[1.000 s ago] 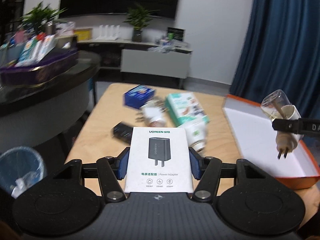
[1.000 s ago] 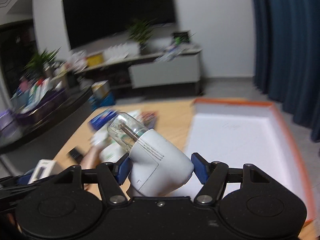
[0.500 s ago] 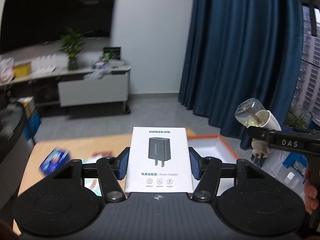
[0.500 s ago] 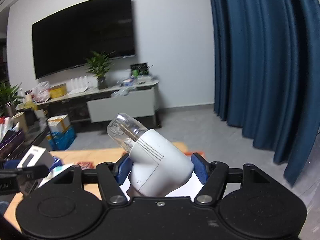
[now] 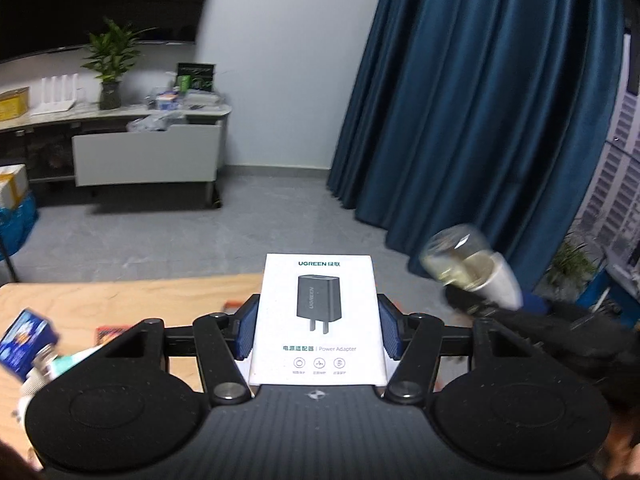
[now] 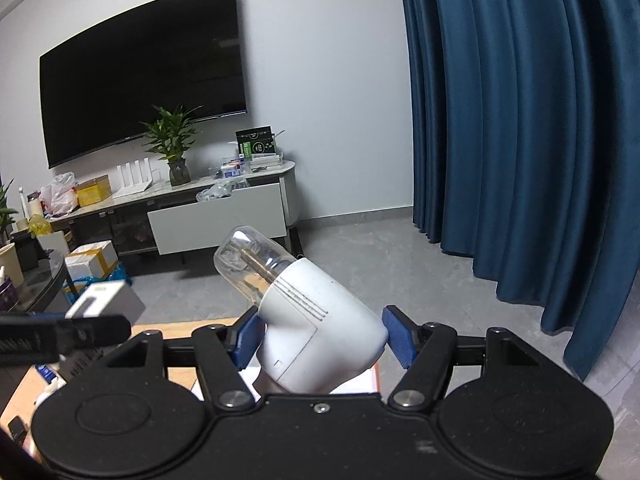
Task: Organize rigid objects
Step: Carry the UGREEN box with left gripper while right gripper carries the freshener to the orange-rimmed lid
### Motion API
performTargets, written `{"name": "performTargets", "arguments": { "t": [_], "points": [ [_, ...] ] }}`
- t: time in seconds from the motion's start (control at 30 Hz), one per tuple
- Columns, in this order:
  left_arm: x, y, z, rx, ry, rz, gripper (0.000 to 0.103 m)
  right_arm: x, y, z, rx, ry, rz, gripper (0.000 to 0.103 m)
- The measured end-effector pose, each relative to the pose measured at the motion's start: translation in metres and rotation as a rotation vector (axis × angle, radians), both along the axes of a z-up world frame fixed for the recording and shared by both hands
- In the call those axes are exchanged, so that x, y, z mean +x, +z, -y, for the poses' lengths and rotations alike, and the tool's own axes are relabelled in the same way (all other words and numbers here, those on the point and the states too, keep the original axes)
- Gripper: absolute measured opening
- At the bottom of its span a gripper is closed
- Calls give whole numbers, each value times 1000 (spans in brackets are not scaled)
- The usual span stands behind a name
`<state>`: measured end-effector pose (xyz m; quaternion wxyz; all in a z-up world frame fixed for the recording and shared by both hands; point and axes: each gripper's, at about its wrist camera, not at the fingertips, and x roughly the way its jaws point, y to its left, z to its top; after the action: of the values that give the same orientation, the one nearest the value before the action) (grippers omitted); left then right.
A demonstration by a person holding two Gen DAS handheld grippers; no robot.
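Both grippers loaded, hovering above the wooden table [image 5: 120, 300].

Clamping the white power adapter box [image 5: 319, 320] between the left gripper [image 5: 319, 334] pads at lower centre. Pinching the white plug-in device [image 6: 320, 332] with its clear dome in the right gripper [image 6: 320, 338], tilting toward upper left. Showing a blue box [image 5: 26, 338] at the lower left edge, blue curtain [image 6: 520, 140] filling the right.

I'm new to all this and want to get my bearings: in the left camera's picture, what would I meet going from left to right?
Blue box on the wooden table → white power adapter box clamped in the left tongs → plug-in device with a clear dome, held by the right tongs, in front of the blue curtain.
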<state>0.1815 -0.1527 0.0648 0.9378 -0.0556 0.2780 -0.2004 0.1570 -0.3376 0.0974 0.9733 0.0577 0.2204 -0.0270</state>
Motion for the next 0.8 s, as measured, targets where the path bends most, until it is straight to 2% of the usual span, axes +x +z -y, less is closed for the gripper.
{"name": "performTargets", "arguments": {
  "t": [0.17, 0.3, 0.43, 0.6, 0.8],
  "points": [
    [7, 2, 17, 21, -21, 21, 59, 10, -17, 11, 22, -17, -4, 78],
    [17, -8, 21, 47, -10, -5, 59, 19, -27, 13, -2, -20, -42, 78],
    [29, -11, 23, 62, -3, -42, 59, 25, -28, 16, 12, -16, -47, 78],
    [31, -7, 28, 92, -14, -22, 59, 26, -30, 13, -19, -5, -47, 78],
    [39, -24, 26, 127, -1, -53, 59, 33, -36, 16, -11, -25, -85, 78]
  ]
}}
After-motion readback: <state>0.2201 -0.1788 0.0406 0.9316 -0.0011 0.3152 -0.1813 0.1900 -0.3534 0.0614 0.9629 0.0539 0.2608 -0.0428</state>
